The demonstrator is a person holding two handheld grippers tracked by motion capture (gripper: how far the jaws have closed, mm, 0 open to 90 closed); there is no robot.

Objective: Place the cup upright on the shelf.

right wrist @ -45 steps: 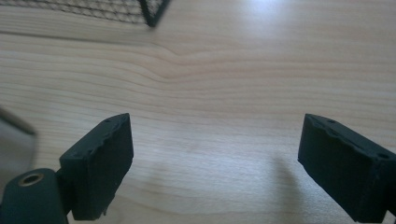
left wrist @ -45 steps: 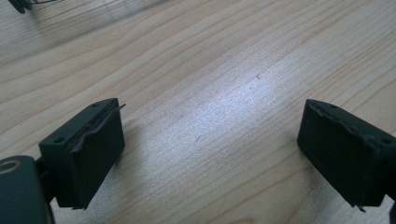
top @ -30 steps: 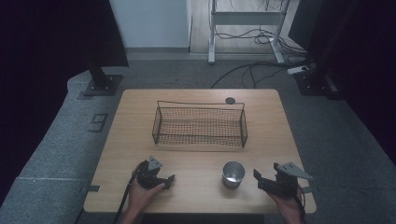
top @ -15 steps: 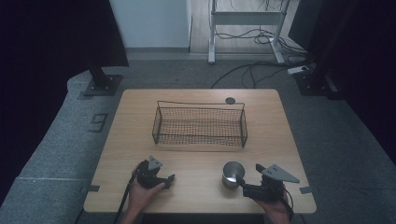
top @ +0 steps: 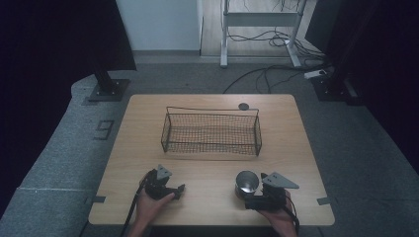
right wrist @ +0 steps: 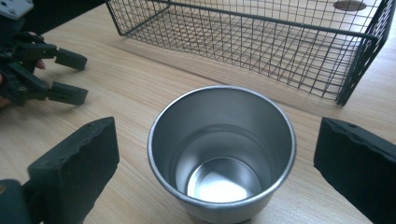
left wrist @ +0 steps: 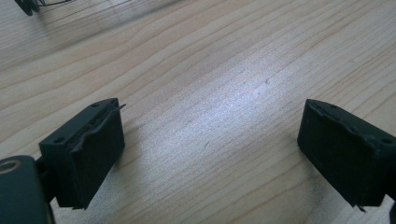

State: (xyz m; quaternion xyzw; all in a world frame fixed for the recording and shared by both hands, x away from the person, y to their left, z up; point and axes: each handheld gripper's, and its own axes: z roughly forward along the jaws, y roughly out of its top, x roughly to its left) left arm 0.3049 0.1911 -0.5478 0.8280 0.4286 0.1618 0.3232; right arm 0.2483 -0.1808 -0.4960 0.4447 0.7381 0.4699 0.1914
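An empty steel cup (top: 246,181) stands upright near the table's front edge, right of centre. My right gripper (top: 253,195) is held low just beside it, open. In the right gripper view the cup (right wrist: 222,148) sits between the two wide-apart black jaws, touching neither. My left gripper (top: 177,190) rests at the front left, open, pointing right. In the left gripper view there is bare wood between my left gripper's (left wrist: 210,154) jaws. From the right gripper view, the left gripper (right wrist: 49,70) appears at the upper left.
A black wire basket (top: 211,131) stands empty in the middle of the wooden table (top: 143,123), its near wall (right wrist: 261,42) just behind the cup. A small dark disc (top: 243,106) lies behind the basket. Cables and stand bases are on the floor beyond.
My right gripper has moved left from the table's right edge up to the cup, so the cup now sits between its jaws. The left gripper has stayed put.
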